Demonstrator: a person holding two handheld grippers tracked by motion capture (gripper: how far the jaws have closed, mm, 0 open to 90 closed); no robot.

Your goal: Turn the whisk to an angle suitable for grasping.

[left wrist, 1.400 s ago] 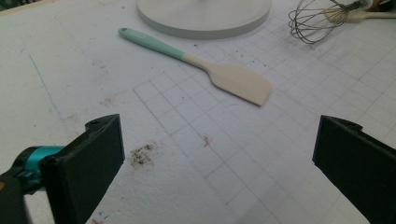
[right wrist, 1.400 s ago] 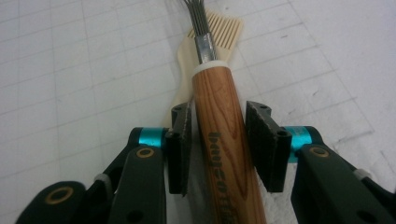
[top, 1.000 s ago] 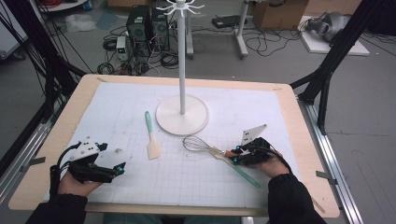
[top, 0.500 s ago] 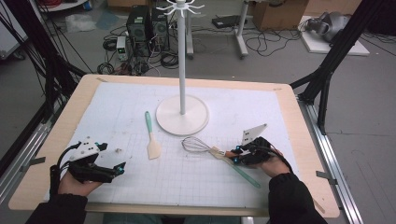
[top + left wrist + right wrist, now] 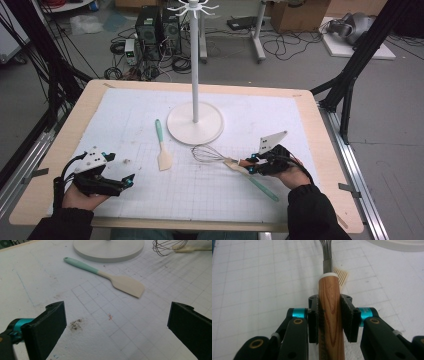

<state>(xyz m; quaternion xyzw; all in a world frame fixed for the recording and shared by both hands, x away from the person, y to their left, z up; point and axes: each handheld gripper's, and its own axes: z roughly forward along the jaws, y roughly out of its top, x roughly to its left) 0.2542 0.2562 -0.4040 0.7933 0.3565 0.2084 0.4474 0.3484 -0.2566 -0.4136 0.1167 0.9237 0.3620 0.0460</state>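
1. The right gripper (image 5: 329, 320) pinches the wooden handle of the wire whisk (image 5: 329, 315) — both pads press its sides.
2. That whisk (image 5: 212, 155) lies just in front of the round white base of the tall hook stand (image 5: 195, 122), wires toward the base.
3. A teal-handled comb-like tool (image 5: 257, 180) lies under the whisk, on the grid mat (image 5: 200, 185).
4. The left gripper (image 5: 127, 181) rests well to the left of the stand — jaws spread wide, nothing between them.
5. A teal-handled cream spatula (image 5: 110, 277) lies left of the base, close by.
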